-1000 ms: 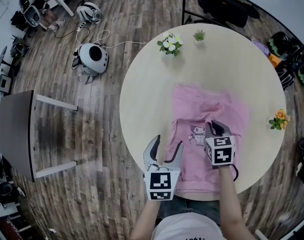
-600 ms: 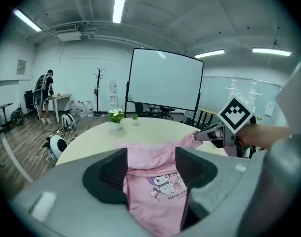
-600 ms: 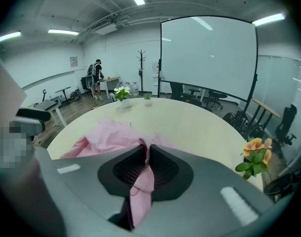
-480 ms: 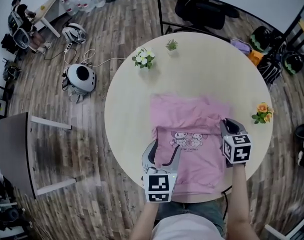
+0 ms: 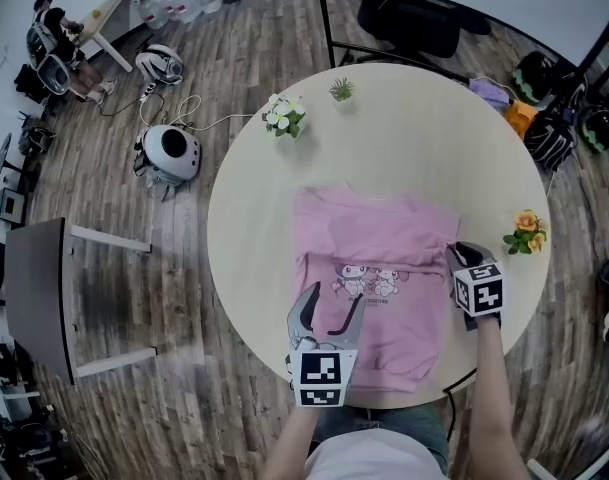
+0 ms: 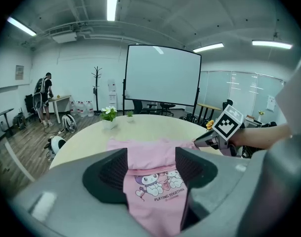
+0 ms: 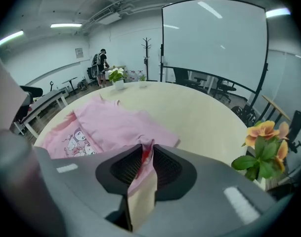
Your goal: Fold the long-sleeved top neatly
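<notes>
The pink long-sleeved top (image 5: 369, 268) with a cartoon print lies spread on the round table (image 5: 404, 138). My right gripper (image 5: 463, 253) is at the top's right edge. Its jaws have just been opening, and a pinch of pink fabric (image 7: 145, 152) still sits between the tips with a narrow gap showing below it. My left gripper (image 5: 331, 304) hovers open over the near hem. The print (image 6: 157, 181) shows between its jaws (image 6: 151, 167), which touch nothing. The right gripper (image 6: 212, 139) also appears in the left gripper view, beyond the top (image 6: 150, 152).
A white flower pot (image 5: 284, 116) and a small green plant (image 5: 341, 89) stand at the table's far side. Orange flowers (image 5: 525, 230) stand close to the right of my right gripper. Bags (image 5: 559, 108) and a white round device (image 5: 170, 151) lie on the floor. A grey table (image 5: 39, 298) is at the left.
My right gripper has moved from the middle of the top out to its right edge, pulling fabric with it, and the top lies flatter. My left gripper shifted a little over the hem.
</notes>
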Demonstrator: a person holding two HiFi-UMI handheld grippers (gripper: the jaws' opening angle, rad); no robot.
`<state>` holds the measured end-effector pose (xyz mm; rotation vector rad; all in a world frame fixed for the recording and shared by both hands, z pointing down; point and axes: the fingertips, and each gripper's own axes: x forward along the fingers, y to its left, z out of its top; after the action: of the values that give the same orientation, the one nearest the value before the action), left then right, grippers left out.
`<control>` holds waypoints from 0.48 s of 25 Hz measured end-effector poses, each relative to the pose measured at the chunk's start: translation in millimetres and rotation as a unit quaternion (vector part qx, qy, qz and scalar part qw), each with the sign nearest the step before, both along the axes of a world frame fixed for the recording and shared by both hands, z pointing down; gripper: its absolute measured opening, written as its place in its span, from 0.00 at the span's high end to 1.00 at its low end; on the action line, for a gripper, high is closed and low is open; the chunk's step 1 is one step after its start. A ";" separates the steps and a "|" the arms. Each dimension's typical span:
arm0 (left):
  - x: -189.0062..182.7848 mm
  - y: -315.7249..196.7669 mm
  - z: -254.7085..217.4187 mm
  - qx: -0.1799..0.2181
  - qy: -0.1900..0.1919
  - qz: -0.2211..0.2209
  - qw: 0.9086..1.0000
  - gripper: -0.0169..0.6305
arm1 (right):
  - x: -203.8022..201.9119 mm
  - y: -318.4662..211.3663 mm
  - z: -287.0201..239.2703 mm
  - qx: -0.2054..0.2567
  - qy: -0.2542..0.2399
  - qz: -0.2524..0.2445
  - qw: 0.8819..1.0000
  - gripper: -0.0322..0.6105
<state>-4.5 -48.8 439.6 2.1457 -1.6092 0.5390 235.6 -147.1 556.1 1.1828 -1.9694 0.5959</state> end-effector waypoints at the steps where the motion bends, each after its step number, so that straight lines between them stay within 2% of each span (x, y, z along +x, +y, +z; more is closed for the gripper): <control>1: 1.2 0.2 0.1 0.000 -0.002 -0.004 1.000 0.51 | 3.0 0.7 4.5 -0.005 0.001 0.000 1.000 0.79; 12: -5.9 24.9 5.4 -0.004 -0.017 -0.055 0.998 0.51 | 26.7 25.2 26.3 -0.031 -0.004 0.000 1.000 0.74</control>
<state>-10.4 -23.9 445.0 2.0379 -1.7296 0.5483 262.3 -121.8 582.3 1.1434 -1.9436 0.6577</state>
